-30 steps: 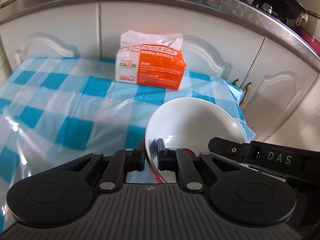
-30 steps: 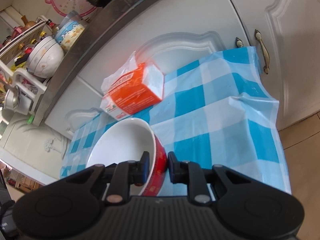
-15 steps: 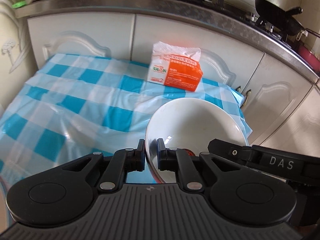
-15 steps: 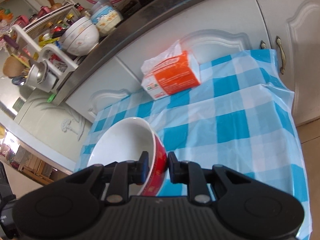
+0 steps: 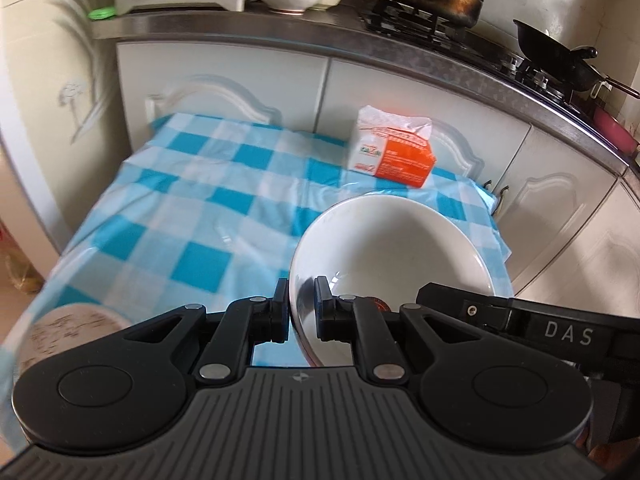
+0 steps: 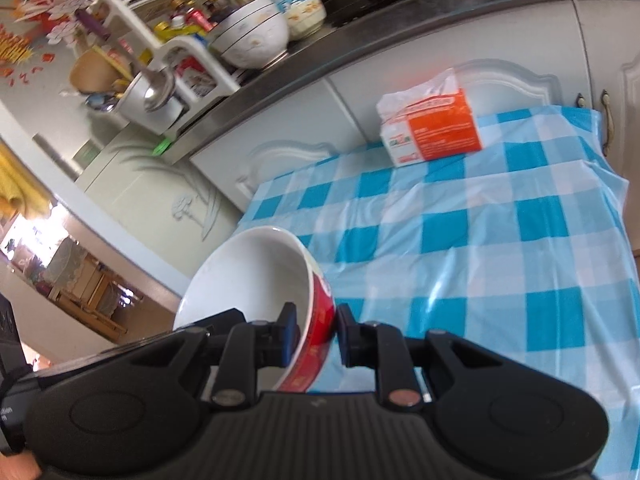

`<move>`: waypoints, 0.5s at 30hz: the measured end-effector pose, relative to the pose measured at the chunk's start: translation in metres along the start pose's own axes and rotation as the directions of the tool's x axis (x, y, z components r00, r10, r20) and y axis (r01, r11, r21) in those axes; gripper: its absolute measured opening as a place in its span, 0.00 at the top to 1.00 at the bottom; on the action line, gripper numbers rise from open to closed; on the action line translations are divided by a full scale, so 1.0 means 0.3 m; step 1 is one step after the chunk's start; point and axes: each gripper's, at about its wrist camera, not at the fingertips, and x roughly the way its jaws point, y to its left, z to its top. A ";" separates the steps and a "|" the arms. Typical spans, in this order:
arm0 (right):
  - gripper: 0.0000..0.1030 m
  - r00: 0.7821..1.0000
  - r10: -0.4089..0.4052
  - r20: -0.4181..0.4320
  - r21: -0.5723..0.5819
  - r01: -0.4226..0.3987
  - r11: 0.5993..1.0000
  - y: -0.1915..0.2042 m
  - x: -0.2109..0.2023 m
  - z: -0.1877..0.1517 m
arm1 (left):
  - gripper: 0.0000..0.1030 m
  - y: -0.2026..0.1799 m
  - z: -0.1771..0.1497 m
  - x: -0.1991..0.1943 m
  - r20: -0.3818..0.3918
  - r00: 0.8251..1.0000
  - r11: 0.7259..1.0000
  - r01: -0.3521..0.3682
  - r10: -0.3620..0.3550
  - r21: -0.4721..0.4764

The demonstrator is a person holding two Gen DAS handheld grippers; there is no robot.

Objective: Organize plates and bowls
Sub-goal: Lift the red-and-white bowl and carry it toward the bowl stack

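Both my grippers, left (image 5: 301, 309) and right (image 6: 316, 334), have lifted the bowl (image 5: 390, 256) high above the checked bench (image 5: 192, 216). Jaws pinch its rim on two sides. I think a stacking spot comes next.

Bowl (image 6: 256, 276) white inside, red outside w/ pattern; cloth (image 5: 200, 216) blue-and-white check; pack (image 5: 394, 152) orange and white; grippers black; cabinets (image 5: 224, 72) white.

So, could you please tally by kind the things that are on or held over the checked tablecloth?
Red-and-white bowl, held above the cloth: 1
Patterned dish, blurred, at the cloth's near corner: 1
Tissue pack: 1
Total: 3
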 end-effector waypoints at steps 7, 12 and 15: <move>0.82 0.997 0.045 -0.056 -0.044 -0.047 0.998 0.152 0.024 -0.059 | 0.89 0.146 -0.036 -0.124 0.012 0.999 0.998 -0.043 0.043 -0.035; 0.82 0.991 0.081 -0.104 -0.072 -0.089 0.993 0.258 0.052 -0.088 | 0.89 0.244 -0.054 -0.201 0.035 0.996 0.995 -0.078 0.081 -0.063; 0.82 0.986 0.095 -0.135 -0.097 -0.108 0.989 0.323 0.077 -0.098 | 0.88 0.289 -0.061 -0.237 0.048 0.993 0.992 -0.100 0.104 -0.081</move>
